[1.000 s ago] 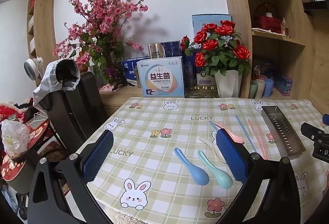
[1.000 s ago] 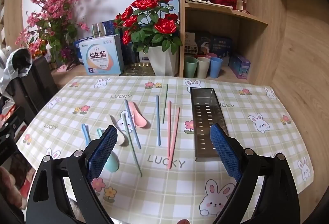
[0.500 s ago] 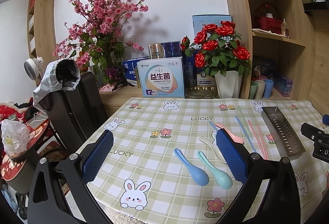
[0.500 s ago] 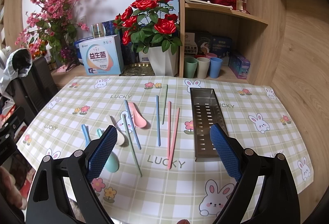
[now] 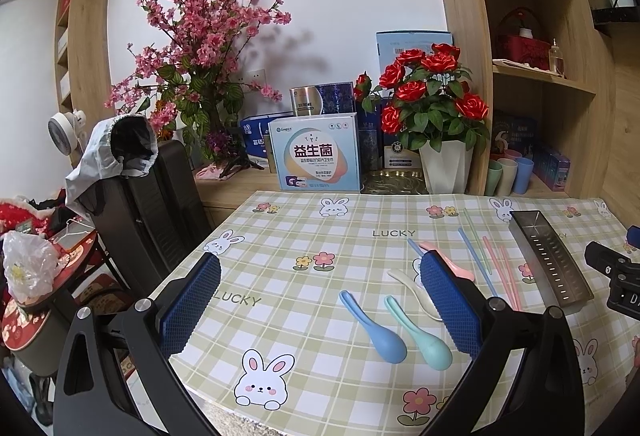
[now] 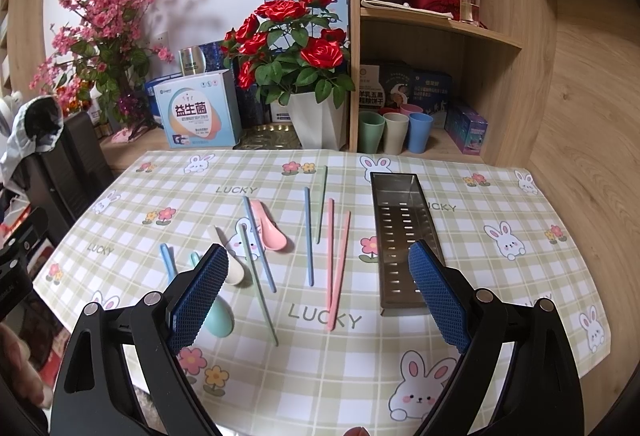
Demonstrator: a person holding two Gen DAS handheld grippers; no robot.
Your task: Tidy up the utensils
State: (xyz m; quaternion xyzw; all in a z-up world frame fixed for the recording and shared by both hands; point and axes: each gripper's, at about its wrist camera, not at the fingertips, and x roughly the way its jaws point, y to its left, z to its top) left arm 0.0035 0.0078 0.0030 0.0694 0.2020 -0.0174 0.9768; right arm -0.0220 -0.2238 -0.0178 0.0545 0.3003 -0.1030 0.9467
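Both the left claw (image 5: 320, 300) and right claw (image 6: 318, 288) hang released above the table (image 6: 500, 276). The metal tray (image 6: 402, 236) lies right of the chopsticks (image 6: 334, 260), all running near-to-far.

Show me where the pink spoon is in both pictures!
Left wrist view: the pink spoon lies right of centre, partly hidden behind the right finger of the left tongs.
Right wrist view: it lies just left of centre, in plain sight.
Shared landmark: the metal tray sits to the spoon's right in both views.
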